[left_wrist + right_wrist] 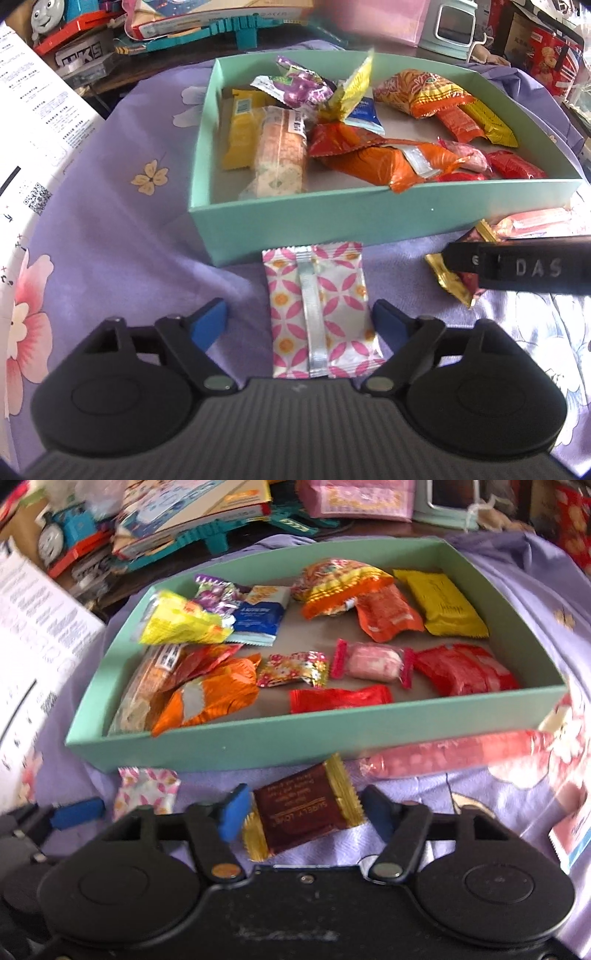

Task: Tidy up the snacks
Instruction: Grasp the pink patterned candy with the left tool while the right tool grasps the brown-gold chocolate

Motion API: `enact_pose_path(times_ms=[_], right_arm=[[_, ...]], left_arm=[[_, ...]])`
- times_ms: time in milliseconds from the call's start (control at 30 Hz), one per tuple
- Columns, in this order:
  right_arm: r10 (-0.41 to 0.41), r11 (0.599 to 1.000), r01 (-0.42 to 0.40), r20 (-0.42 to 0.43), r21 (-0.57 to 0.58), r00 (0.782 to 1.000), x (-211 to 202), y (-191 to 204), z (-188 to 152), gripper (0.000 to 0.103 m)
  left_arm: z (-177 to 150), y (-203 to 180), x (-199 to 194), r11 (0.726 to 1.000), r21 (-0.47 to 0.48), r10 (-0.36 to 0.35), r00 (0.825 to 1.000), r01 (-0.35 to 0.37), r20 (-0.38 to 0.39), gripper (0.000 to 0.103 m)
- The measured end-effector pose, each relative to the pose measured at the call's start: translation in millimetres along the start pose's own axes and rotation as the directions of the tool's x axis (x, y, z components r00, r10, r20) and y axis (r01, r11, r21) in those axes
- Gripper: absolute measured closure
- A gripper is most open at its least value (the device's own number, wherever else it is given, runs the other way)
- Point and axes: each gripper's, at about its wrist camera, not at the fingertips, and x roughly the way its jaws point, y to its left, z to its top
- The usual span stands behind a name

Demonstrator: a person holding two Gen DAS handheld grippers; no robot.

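Observation:
A mint-green box point(332, 221) point(258, 738) holds several wrapped snacks. On the purple cloth in front of it lies a pink-and-white patterned packet point(317, 310) point(147, 790) between the open fingers of my left gripper point(299, 325). A brown packet with gold ends point(303, 808) point(452, 280) lies between the open fingers of my right gripper point(308, 810); the pads stand close to its ends, touching or not I cannot tell. A long pink packet point(454, 753) point(532, 221) lies against the box's front wall at the right.
White printed paper point(33, 122) point(33, 646) lies at the left. Toys, books and boxes point(147, 22) crowd the back edge. The right gripper's finger point(517, 266) crosses the left wrist view at the right.

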Motion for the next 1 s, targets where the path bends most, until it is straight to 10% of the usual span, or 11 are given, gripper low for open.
enact_pose_path(times_ms=[267, 1000], right_arm=[[0.052, 0.999, -0.052, -0.031, -0.004, 0.998, -14, -7, -11, 0.063], [0.207, 0.95, -0.212, -0.046, -0.229, 0.977, -9, -2, 10, 0.049]], left_arm=[[1, 8, -8, 1.0, -0.006, -0.017, 1.0, 0.017, 0.014, 0.052], [-5, 28, -15, 0.992, -0.057, -0.111, 0.994, 0.109, -0.022, 0.052]])
